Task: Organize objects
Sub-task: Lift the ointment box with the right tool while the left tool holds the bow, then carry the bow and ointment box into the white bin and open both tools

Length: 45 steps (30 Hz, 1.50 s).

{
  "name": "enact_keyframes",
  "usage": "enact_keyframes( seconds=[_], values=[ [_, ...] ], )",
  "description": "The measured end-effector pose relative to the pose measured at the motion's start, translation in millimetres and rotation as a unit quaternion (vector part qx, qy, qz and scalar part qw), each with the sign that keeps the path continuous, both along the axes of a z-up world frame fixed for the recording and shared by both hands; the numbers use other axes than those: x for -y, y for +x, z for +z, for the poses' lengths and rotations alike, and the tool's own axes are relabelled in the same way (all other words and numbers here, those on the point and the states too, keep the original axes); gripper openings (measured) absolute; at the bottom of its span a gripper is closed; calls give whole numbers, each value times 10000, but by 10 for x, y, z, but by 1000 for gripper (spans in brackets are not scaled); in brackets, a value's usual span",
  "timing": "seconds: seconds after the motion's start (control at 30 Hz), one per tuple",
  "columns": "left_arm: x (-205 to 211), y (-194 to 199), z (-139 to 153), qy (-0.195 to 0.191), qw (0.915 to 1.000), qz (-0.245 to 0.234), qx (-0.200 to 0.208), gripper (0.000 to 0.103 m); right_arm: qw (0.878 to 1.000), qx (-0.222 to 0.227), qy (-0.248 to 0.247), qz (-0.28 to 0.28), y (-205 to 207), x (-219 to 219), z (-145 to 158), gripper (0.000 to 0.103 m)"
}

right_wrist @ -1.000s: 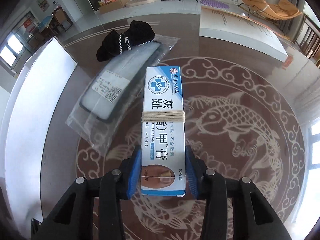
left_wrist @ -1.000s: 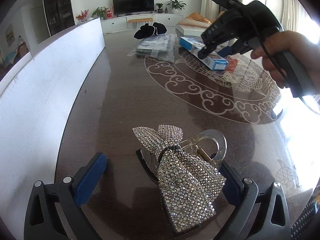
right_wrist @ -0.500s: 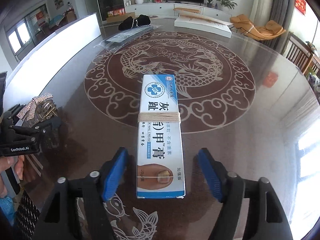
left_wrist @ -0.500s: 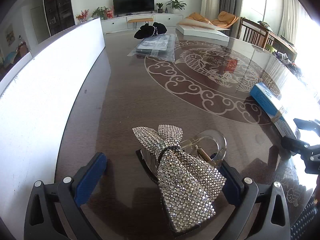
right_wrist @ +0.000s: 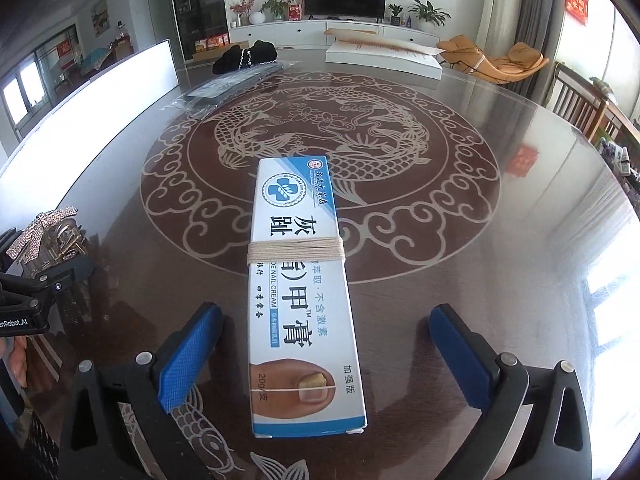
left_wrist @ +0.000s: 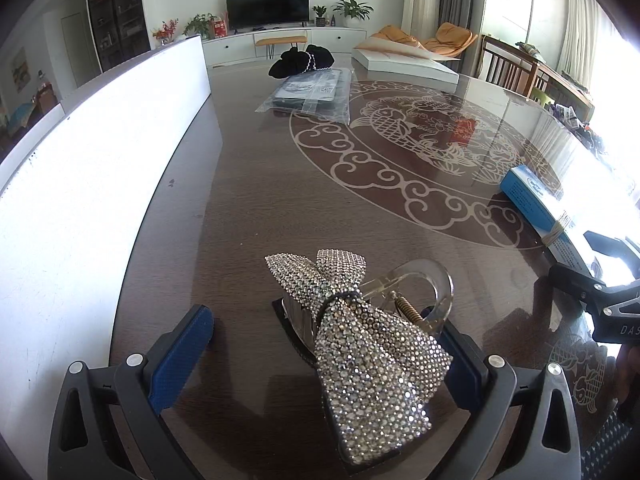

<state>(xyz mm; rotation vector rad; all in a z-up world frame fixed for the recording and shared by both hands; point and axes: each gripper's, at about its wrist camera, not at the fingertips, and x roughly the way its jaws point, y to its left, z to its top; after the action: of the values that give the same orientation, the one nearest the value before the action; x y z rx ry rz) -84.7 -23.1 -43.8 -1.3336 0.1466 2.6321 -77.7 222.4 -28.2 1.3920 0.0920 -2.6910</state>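
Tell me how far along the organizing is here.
Looks done: the nail cream box lies on the table between the open right tool. In hand: nothing; the rhinestone bow clip sits inside the open left tool. Left: the bagged item and black scrunchie at the far end.

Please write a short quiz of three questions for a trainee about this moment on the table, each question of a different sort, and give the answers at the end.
1. True or false: the right gripper is clamped on the nail cream box.
2. What is wound around the middle of the box? A) clear tape B) pale string C) a red ribbon
3. Fill in: the rhinestone bow hair clip lies between the fingers of the ____ gripper.

Key:
1. False. Both blue pads stand apart from the box, which lies flat on the table.
2. B.
3. Left. Its jaws are spread wide; whether the right pad touches the clip cannot be told.
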Motion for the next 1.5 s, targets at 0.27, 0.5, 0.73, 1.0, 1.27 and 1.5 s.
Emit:
enact_keyframes(
  seconds=[0.27, 0.5, 0.73, 1.0, 1.27, 1.5],
  values=[
    [3, 1, 0, 0, 10000, 1, -1, 103, 10000, 0, 4, 3, 0, -4, 2, 103],
    [3, 2, 2, 0, 10000, 2, -2, 103, 10000, 0, 5, 5, 5, -6, 4, 103],
    [11, 0, 3, 13, 10000, -4, 1, 103, 10000, 0, 5, 7, 6, -7, 4, 103],
    [194, 66, 59, 808, 9955, -488, 82, 103, 10000, -1, 1, 9, 19, -10, 8, 103],
    [-10, 27, 58, 324, 9984, -438, 124, 90, 9985, 321, 43, 450, -180, 47, 21, 103],
    [225, 220, 196, 1010, 9946, 31, -250, 47, 9952, 548, -79, 806, -204, 93, 149, 44]
  ],
)
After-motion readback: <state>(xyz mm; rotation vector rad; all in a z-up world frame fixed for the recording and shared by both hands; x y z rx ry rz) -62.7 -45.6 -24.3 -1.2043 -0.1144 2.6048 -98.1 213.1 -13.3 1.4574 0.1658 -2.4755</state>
